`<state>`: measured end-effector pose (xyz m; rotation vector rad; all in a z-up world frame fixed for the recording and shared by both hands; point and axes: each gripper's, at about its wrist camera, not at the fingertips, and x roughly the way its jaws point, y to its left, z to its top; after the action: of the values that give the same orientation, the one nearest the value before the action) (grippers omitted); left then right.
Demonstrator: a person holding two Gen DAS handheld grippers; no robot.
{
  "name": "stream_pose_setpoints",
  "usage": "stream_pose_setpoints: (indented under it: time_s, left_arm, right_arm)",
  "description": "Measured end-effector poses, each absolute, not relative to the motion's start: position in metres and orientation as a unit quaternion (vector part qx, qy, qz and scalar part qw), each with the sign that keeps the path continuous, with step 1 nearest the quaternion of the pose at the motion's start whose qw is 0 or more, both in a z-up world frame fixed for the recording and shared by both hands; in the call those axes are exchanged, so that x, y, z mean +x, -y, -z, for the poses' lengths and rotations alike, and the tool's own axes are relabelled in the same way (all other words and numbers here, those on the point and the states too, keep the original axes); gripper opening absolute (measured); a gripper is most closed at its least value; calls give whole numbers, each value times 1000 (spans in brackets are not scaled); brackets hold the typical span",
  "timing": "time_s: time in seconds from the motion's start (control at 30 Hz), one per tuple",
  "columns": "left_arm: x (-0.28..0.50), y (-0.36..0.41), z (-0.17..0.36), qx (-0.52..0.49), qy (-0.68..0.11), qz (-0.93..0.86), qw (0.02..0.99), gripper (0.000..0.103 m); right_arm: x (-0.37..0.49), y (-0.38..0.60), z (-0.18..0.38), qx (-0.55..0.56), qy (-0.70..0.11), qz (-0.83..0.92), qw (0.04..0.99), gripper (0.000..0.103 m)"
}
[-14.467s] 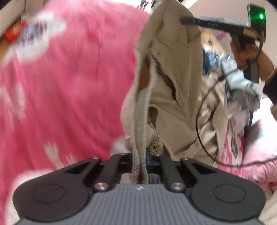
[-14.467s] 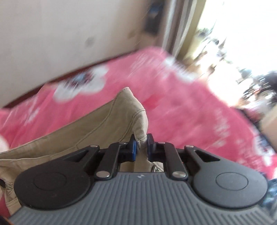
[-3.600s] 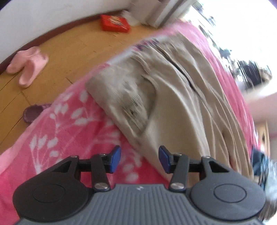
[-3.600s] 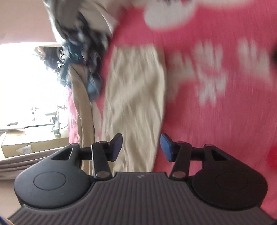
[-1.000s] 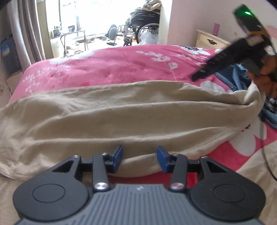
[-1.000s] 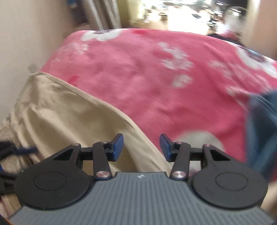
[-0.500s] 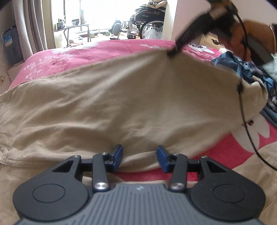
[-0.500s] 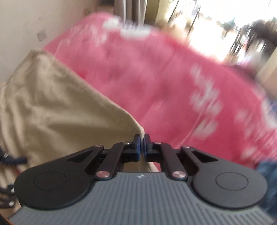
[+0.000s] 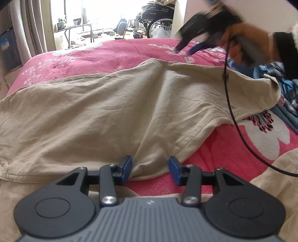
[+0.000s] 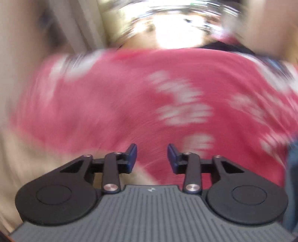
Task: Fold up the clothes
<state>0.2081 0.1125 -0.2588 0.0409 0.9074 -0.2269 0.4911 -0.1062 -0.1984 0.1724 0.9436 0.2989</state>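
Beige trousers [image 9: 104, 111] lie spread across the pink flowered bedspread [image 9: 104, 57], with a ridge of cloth running up their middle. My left gripper [image 9: 150, 168] is open and empty, low at the near hem of the trousers. My right gripper [image 9: 183, 50] shows in the left wrist view, blurred, open and lifted above the far edge of the trousers. In the blurred right wrist view my right gripper [image 10: 151, 155] is open and empty over the bedspread [image 10: 130, 96], with beige cloth [image 10: 33, 156] at lower left.
A pile of blue and checked clothes [image 9: 279, 87] lies at the right of the bed. A black cable [image 9: 234, 119] hangs from the right hand across the trousers. A doorway with a wheelchair [image 9: 158, 16] and a table is beyond the bed.
My right gripper opened and let go of the trouser edge, which dropped flat onto the bed. The right gripper is swinging away. My left gripper stayed open and in place.
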Motion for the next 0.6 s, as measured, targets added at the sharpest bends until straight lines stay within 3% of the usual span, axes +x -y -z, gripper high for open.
stream_pose_setpoints:
  time_s: [0.17, 0.4, 0.6]
  left_arm:
    - [210, -111, 258, 22, -441, 104, 891, 46]
    - [210, -105, 256, 35, -442, 95, 891, 46]
    - [209, -94, 256, 58, -446, 77, 890, 46]
  right_arm:
    - [439, 235, 145, 276, -402, -45, 872, 47]
    - [336, 332, 134, 172, -427, 92, 883, 48]
    - [347, 330, 151, 106, -433, 65, 893, 49]
